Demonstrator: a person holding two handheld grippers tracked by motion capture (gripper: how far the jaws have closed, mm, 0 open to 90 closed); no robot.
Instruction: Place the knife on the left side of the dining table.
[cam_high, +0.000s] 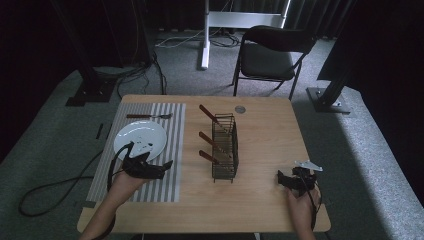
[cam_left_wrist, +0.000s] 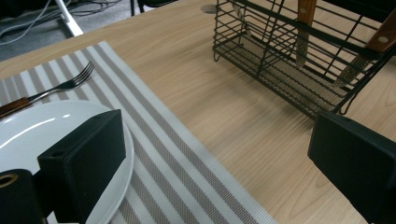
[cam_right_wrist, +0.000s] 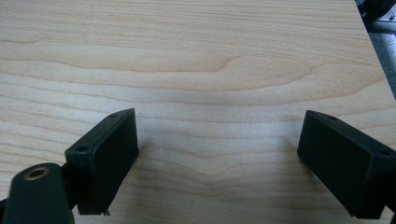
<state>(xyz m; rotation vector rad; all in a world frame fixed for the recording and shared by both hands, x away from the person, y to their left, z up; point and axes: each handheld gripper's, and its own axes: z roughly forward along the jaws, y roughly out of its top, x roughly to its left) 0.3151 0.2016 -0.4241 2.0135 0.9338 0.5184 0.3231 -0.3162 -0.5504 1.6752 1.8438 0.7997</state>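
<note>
Left gripper (cam_high: 159, 167) hangs released over the white round plate (cam_high: 150, 135) (glossy, lying flat); right gripper (cam_high: 287, 181) released too, low over bare surface (cam_right_wrist: 201, 70).

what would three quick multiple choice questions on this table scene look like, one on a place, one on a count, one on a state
1. Where does the fork lie?
A. on the striped mat, beyond the plate
B. inside the wire basket
C. on the chair

2. How many wooden handles stick out of the wire basket?
A. one
B. three
C. five

3. How do the jaws of the left gripper stand?
A. shut on the fork
B. shut on the plate
C. open, holding nothing

Answers: 1 A, the fork rests on the mat's far end; 2 B, the high view shows three handles in a row; 3 C, mat and table show between the jaws.
</note>
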